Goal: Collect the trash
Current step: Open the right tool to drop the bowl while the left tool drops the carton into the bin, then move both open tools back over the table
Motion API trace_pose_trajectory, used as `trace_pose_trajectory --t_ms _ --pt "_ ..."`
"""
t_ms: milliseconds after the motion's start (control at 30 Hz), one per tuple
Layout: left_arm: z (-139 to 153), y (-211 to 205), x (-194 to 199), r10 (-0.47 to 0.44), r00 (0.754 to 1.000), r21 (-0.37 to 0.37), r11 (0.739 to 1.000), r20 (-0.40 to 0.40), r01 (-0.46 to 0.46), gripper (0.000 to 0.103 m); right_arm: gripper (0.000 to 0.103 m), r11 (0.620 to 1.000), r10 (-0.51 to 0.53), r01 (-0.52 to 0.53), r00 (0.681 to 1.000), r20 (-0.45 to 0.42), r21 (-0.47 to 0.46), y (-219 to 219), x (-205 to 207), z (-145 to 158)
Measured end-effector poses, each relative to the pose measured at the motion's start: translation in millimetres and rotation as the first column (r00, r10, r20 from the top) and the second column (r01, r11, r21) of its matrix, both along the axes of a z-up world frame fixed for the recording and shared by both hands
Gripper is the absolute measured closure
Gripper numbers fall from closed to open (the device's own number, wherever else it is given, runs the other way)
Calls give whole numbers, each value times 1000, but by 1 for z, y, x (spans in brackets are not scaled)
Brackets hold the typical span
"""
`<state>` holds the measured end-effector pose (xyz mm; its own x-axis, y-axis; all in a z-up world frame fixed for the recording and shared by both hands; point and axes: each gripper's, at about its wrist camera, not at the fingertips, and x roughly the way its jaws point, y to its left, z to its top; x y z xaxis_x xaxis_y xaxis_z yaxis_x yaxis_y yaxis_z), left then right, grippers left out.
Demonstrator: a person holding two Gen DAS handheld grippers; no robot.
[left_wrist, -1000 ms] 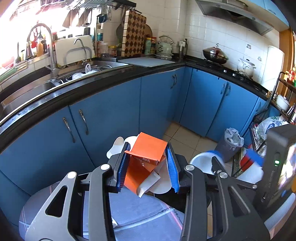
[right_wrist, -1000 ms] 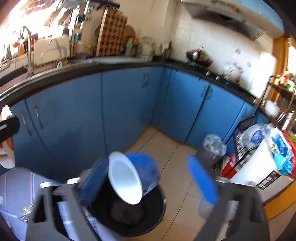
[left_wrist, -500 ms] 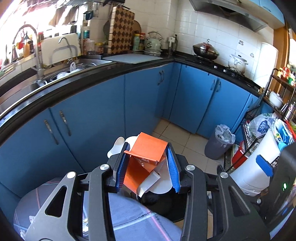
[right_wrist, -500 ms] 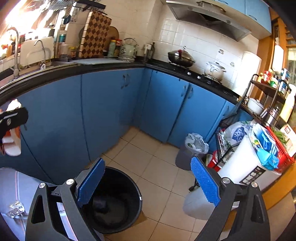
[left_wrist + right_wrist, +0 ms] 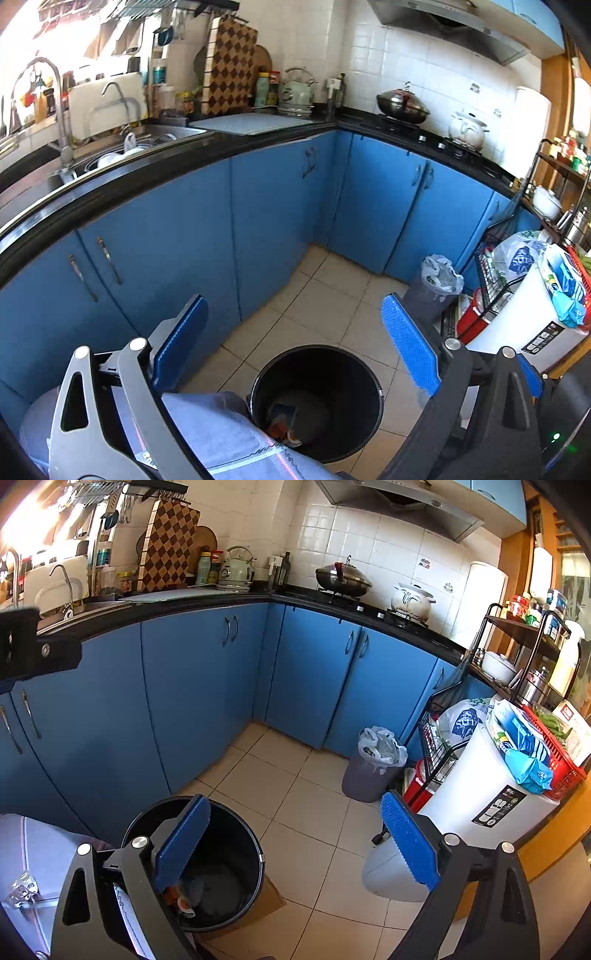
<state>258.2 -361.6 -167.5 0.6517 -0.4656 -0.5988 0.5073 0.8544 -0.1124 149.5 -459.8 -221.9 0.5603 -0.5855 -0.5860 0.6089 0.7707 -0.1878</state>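
A black round trash bin [image 5: 354, 369] stands on the tiled floor beside a table with a grey-blue cloth [image 5: 207, 435]. Orange and white trash [image 5: 282, 428] lies at its bottom. My left gripper [image 5: 295, 343] is open and empty, held above the bin's mouth. In the right wrist view the bin [image 5: 236, 834] is at the lower left, with the trash [image 5: 177, 897] inside. My right gripper [image 5: 295, 842] is open and empty, above the floor just right of the bin. The left gripper's body [image 5: 33, 646] shows at the left edge.
Blue kitchen cabinets [image 5: 207, 686] under a black counter run along the left and back. A small grey bin with a plastic bag [image 5: 373, 764], a wire rack [image 5: 443, 738] and a white appliance with a red basket on top [image 5: 491, 797] stand at the right.
My left gripper has opened and let go of the orange and white trash, which now lies in the bin. My right gripper earlier let go of a white plate and stays open.
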Motion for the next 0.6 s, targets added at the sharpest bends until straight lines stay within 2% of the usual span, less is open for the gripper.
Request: trace_pose_trajectory --t_ms 100,300,600 --pt "-2 14 -1 41 999 32 999 1 -41 9 12 999 24 -25 1000 6 29 6 -1 0" --pt "-14 63 -9 127 992 97 987 10 -127 9 12 983 154 -154 988 7 101 45 0 -5" --pt "-51 160 -22 280 958 170 949 -65 -265 9 12 929 349 -341 936 -36 148 121 -1 -23"
